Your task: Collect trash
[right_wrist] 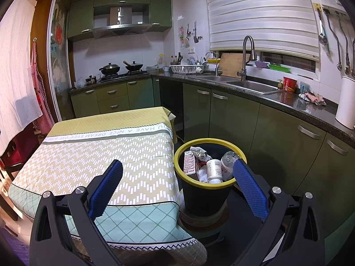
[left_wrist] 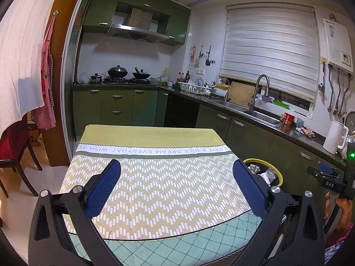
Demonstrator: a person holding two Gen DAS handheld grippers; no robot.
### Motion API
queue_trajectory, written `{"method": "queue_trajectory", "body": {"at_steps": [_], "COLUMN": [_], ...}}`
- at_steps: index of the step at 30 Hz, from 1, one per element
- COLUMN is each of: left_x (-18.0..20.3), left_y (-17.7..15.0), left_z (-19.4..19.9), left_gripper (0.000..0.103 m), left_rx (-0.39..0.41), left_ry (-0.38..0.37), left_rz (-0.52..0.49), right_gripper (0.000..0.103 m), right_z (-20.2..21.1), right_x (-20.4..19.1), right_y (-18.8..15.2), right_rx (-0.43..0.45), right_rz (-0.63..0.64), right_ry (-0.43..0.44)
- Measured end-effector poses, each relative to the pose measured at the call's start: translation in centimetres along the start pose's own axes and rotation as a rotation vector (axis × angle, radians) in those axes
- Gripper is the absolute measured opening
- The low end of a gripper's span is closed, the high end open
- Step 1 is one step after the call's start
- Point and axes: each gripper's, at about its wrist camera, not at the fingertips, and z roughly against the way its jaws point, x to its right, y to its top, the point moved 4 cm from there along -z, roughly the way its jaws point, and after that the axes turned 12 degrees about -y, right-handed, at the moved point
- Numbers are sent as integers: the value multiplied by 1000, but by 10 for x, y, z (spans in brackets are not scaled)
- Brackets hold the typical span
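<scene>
Both the left gripper (left_wrist: pixel 176 173) and right gripper (right_wrist: pixel 177 175) gape empty over a bare tablecloth (left_wrist: pixel 155 177), yellow-rimmed bin (right_wrist: pixel 207 178) brimming, so more trash could spill

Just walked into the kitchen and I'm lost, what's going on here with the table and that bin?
A person holds a gripper in each hand, and both the left gripper and the right gripper are open and empty. The table, covered with a patterned cloth, has nothing lying on it. Beside it on the floor, the yellow-rimmed trash bin already holds a carton, a white pill bottle, a plastic bottle and crumpled wrappers. As far as these views show, the trash is collected.
</scene>
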Motion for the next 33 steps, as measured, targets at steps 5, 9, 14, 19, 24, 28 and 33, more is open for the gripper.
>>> {"method": "queue_trajectory", "body": {"at_steps": [5,9,14,19,24,28,33], "left_x": [-1,-1,-1,-2,-3,-3,-3], "left_y": [-2,-2,-3,-4,-5,-5,-6], "left_z": [-1,-2,-2,-3,-4,-4,-4], "left_gripper": [96,96,96,96,96,96,96], "left_rx": [-8,-8,-11,-16,-22,-23,-25], "left_ry": [-4,-6,-7,-6,-7,-7,-10], "left_rz": [-2,-4,-4,-8,-7,-9,-5], "right_gripper": [98,98,98,98,98,98,98], "right_z": [0,0,0,-1,-2,-1,-1], "right_x": [0,0,-1,-2,-2,-2,-2], "right_y": [0,0,0,-1,0,0,0], "right_rx": [1,0,-1,-3,-4,-4,-4], "right_rz": [0,-1,-1,-1,-2,-2,-2], "right_ry": [2,1,1,5,5,5,5]}}
